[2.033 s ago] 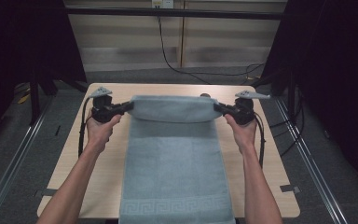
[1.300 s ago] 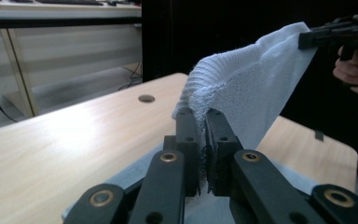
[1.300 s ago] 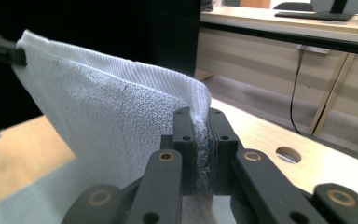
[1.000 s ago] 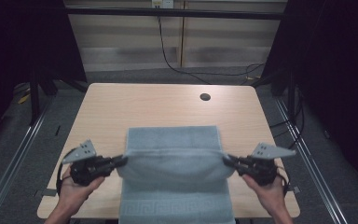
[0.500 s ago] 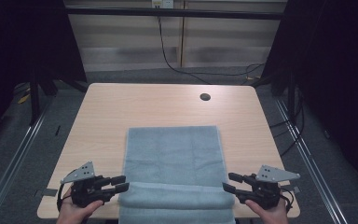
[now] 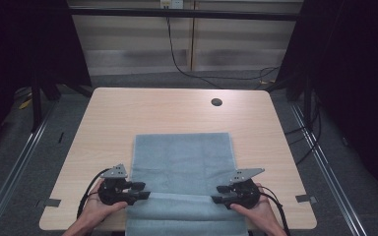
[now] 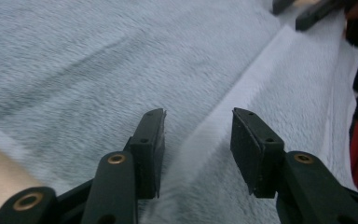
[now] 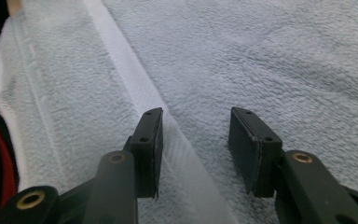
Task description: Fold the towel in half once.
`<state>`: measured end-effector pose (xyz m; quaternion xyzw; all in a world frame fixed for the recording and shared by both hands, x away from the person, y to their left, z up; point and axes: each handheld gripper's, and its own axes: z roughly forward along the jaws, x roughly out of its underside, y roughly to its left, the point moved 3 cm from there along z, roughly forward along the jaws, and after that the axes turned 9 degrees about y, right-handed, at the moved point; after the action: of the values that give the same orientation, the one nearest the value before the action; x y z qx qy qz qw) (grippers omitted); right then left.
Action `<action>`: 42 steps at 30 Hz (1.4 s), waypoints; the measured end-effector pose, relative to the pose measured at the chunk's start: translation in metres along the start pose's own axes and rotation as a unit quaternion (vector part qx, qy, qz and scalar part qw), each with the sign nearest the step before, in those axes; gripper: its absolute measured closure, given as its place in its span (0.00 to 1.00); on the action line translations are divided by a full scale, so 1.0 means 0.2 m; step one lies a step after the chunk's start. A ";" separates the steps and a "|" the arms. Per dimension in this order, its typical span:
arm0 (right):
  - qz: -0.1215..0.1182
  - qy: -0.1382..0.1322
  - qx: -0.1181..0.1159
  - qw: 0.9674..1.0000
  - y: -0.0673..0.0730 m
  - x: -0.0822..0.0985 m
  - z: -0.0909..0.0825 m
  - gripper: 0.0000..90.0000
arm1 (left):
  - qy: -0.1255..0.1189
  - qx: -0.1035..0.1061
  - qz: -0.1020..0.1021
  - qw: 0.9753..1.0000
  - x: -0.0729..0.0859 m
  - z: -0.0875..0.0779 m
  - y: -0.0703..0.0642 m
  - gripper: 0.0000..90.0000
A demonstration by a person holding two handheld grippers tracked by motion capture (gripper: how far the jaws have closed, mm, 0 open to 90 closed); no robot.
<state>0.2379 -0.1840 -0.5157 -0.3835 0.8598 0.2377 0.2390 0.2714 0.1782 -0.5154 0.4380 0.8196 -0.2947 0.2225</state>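
First fold laid, tongs letting go.
My left tongs (image 6: 144, 191) and right tongs (image 6: 217, 193) have just been opening, pads clear of the towel (image 6: 182, 162) doubled on the table (image 6: 108, 118). Next I'd take the towel's side edges to fold again.

Both tongs low and level, left tongs (image 6: 143, 191) and right tongs (image 6: 218, 193) tips inward, jaws just parted, empty.

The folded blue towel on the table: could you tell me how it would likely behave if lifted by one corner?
The blue towel would probably droop, since it already lies folded flat over itself on the table. Its fuzzy terry pile suggests a good grip rather than slipping. Pushed, it would likely bunch up instead of sliding whole.
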 end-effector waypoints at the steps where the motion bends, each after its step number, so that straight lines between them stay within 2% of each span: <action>1: -0.004 0.001 0.000 1.000 0.01 0.00 0.00 0.63 | 0.007 0.000 0.005 1.000 0.01 0.01 -0.01 0.62; 3: -0.013 0.002 -0.002 1.000 0.02 0.01 -0.01 0.63 | 0.011 -0.006 0.014 1.000 0.02 0.01 -0.03 0.62; 5: -0.020 0.008 -0.005 1.000 0.03 0.02 -0.01 0.69 | 0.017 -0.023 0.033 0.999 0.03 0.00 -0.04 0.74; 6: -0.022 0.008 -0.008 1.000 0.04 0.03 -0.01 0.73 | 0.014 -0.014 0.037 0.999 0.03 0.00 -0.05 0.78; 7: -0.026 0.012 -0.010 1.000 0.05 0.03 -0.01 0.78 | 0.016 -0.012 0.047 0.999 0.03 0.00 -0.06 0.87; 8: -0.029 0.013 -0.014 0.999 0.05 0.02 -0.01 0.86 | 0.016 -0.004 0.049 0.999 0.03 0.00 -0.06 0.93; 10: -0.031 0.012 -0.017 0.999 0.06 0.02 -0.02 0.98 | 0.007 0.002 0.051 0.999 0.02 -0.01 -0.08 0.95; 13: -0.028 -0.004 -0.032 0.999 0.07 0.03 -0.06 1.00 | -0.019 0.031 0.048 0.998 0.03 -0.07 -0.11 0.95; 17: -0.031 -0.034 -0.060 0.997 0.14 0.06 -0.15 0.99 | -0.038 0.058 0.053 0.996 0.07 -0.13 -0.19 0.94; 19: -0.033 -0.038 -0.067 0.996 0.19 0.09 -0.19 0.93 | -0.039 0.074 0.056 0.995 0.10 -0.15 -0.24 0.93; 21: -0.036 -0.043 -0.078 0.995 0.23 0.11 -0.21 0.87 | -0.047 0.084 0.057 0.994 0.11 -0.17 -0.27 0.88; 23: -0.036 -0.053 -0.080 0.995 0.26 0.11 -0.22 0.84 | -0.066 0.085 0.048 0.993 0.10 -0.20 -0.28 0.80; 25: -0.036 -0.057 -0.068 0.995 0.26 0.10 -0.23 0.78 | -0.076 0.088 0.038 0.993 0.08 -0.21 -0.26 0.71; 27: -0.035 -0.062 -0.065 0.995 0.23 0.07 -0.23 0.79 | -0.075 0.075 0.030 0.994 0.05 -0.21 -0.23 0.67; 29: -0.031 -0.065 -0.054 0.996 0.17 0.02 -0.22 0.78 | -0.071 0.061 0.023 0.995 0.03 -0.19 -0.18 0.67; 32: -0.019 -0.064 -0.034 0.997 0.06 -0.04 -0.15 0.77 | -0.059 0.037 0.002 0.998 -0.02 -0.12 -0.05 0.67; 34: -0.012 -0.055 -0.018 0.998 -0.01 -0.09 -0.10 0.75 | -0.056 0.028 -0.011 0.998 -0.06 -0.09 0.02 0.65; 36: -0.011 -0.050 -0.004 0.999 -0.08 -0.15 -0.06 0.73 | -0.050 0.003 -0.020 0.999 -0.10 -0.06 0.07 0.63; 37: -0.007 -0.049 0.005 0.999 -0.12 -0.18 -0.04 0.71 | -0.046 -0.011 -0.016 0.999 -0.11 -0.05 0.09 0.62; 40: 0.010 -0.043 0.025 0.999 -0.24 -0.24 0.03 0.70 | -0.025 -0.032 -0.024 0.999 -0.16 0.01 0.18 0.61; 42: 0.014 -0.035 0.039 0.999 -0.29 -0.26 0.08 0.71 | -0.029 -0.040 -0.028 0.998 -0.18 0.03 0.22 0.61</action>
<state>0.3176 -0.1810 -0.5100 -0.3530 0.8648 0.2207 0.2806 0.3285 0.1718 -0.5104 0.3971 0.8358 -0.2802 0.2553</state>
